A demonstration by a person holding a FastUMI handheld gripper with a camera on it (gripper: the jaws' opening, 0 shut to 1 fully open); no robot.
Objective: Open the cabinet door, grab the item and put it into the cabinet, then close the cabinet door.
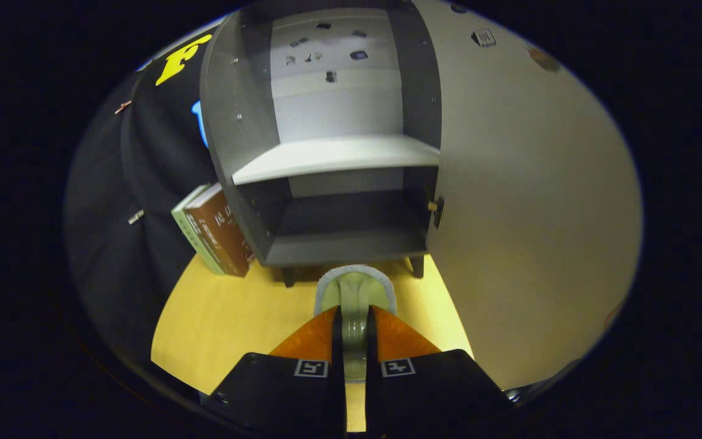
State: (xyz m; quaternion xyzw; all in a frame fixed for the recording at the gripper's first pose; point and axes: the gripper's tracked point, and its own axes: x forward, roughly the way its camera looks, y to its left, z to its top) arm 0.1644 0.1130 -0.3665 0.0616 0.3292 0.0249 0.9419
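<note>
Claw state: claw (354, 320) clenched on the item (354, 292), a pale rounded piece w/ a light foam-like rim; both fingers press its sides.
Item pos: between the fingers, tip poking just ahead of them, above the worktop (217, 317), just short of the cabinet (326, 231) lower bay.
Door: door (528, 201) swung open to the right, close beside the claw.
Step (est.): carry-in to lower bay; placing and door closing not yet done.
Risk 1: item or claw may clip the bottom panel's front edge if the approach is too low.
Risk 2: sideways drift right may knock the door and shift the cabinet.
Risk 3: shelf (333, 155) overhead limits lift room inside.
Risk 4: narrow grip on a rounded part; item may twist or slip on contact.
Nearby: books (214, 228) lean at the cabinet's left side; wide swing left may topple them.
</note>
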